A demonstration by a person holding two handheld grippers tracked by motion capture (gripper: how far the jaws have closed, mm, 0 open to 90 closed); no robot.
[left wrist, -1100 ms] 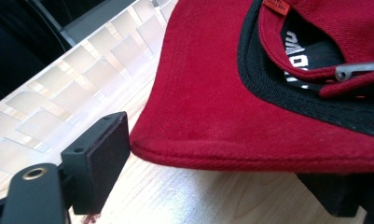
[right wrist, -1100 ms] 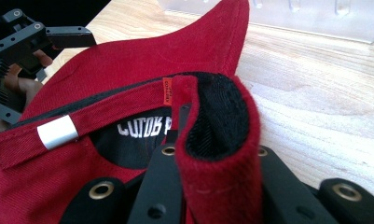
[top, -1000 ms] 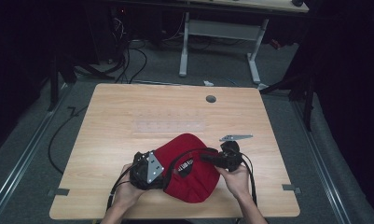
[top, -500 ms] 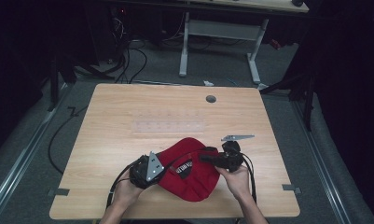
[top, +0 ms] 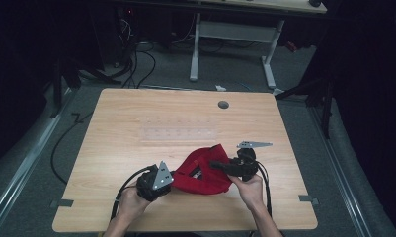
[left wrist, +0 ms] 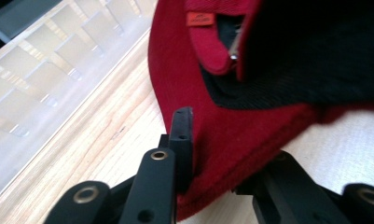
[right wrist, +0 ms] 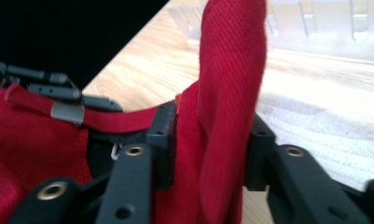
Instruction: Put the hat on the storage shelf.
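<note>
A red cap (top: 205,180) lies near the front middle of the wooden table (top: 161,118), held from both sides. My left gripper (top: 173,177) pinches its left edge. In the left gripper view the left gripper (left wrist: 222,163) is shut on the cap (left wrist: 231,140) at its red rim, with the black lining showing above. My right gripper (top: 214,164) grips the right side. In the right gripper view the right gripper (right wrist: 208,149) is shut on an upright fold of the cap (right wrist: 226,70). The cap's back strap carries a metal buckle (right wrist: 65,113).
A clear ribbed plastic tray (top: 178,134) lies flat on the table just beyond the cap. A round cable hole (top: 223,104) sits near the far edge. Behind the table stand another desk's legs (top: 230,44) and loose cables (top: 136,59) on the floor.
The cap looked like a full round dome a second ago. Now it is drawn flatter and narrower between the two grippers, with one edge raised. Both hands stay nearly where they were.
</note>
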